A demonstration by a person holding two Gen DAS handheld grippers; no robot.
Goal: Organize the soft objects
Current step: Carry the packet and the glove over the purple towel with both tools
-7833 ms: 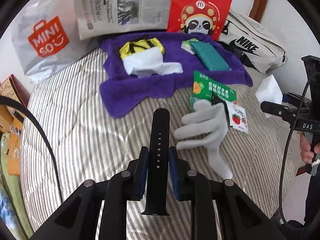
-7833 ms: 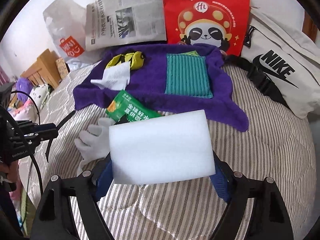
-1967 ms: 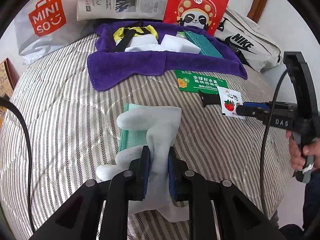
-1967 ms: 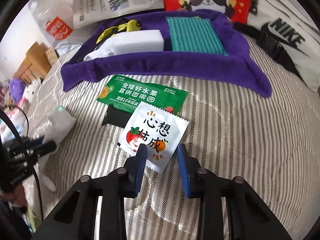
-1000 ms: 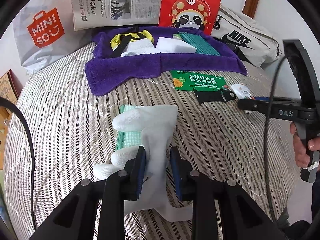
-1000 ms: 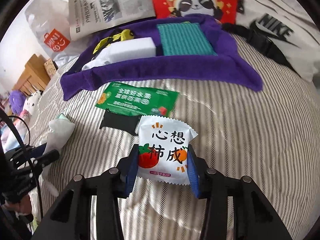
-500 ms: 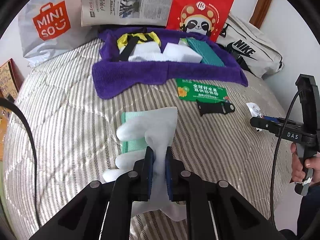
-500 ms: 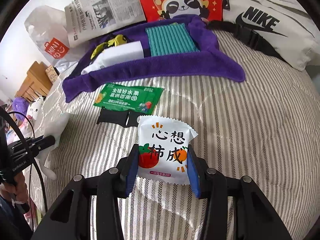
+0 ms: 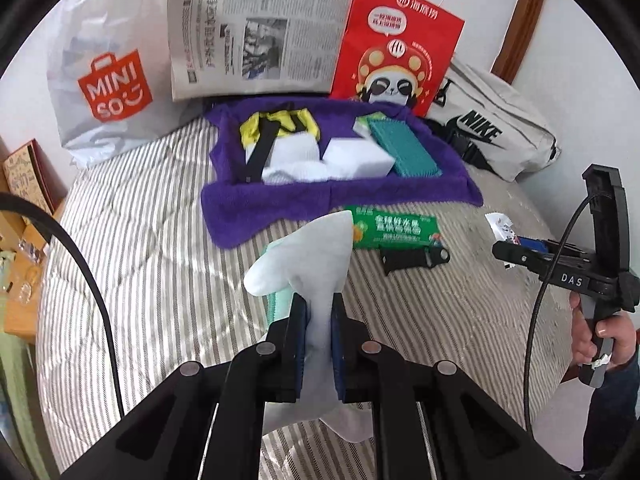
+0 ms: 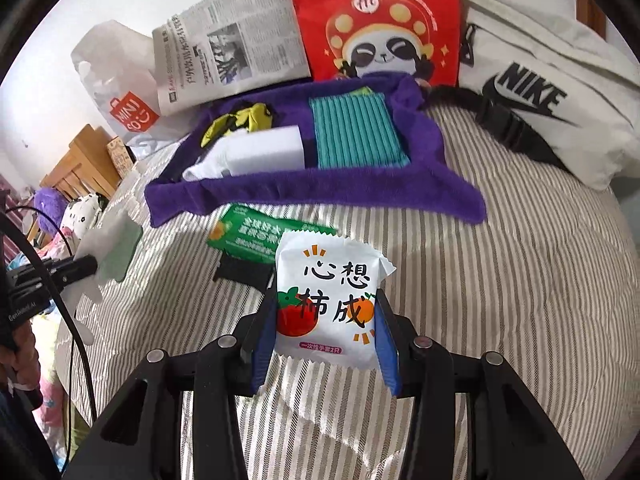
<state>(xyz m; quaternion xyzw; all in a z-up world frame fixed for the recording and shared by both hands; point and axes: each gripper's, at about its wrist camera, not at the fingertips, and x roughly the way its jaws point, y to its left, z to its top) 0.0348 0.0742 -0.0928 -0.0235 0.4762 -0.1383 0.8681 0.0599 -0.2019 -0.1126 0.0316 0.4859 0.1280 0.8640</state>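
My left gripper is shut on a grey-white glove with a mint cloth behind it, held above the striped bed. My right gripper is shut on a white snack packet with a tomato print; this packet also shows in the left wrist view. The purple towel at the back holds a white sponge, a teal ribbed cloth, white socks and a yellow-black item. The glove also shows in the right wrist view.
A green packet and a black strap piece lie on the bed in front of the towel. Behind stand a Miniso bag, a newspaper, a red panda bag and a white Nike bag.
My left gripper has lifted the glove and cloth and carried them toward the towel. My right gripper has raised the snack packet and moved it closer to the towel.
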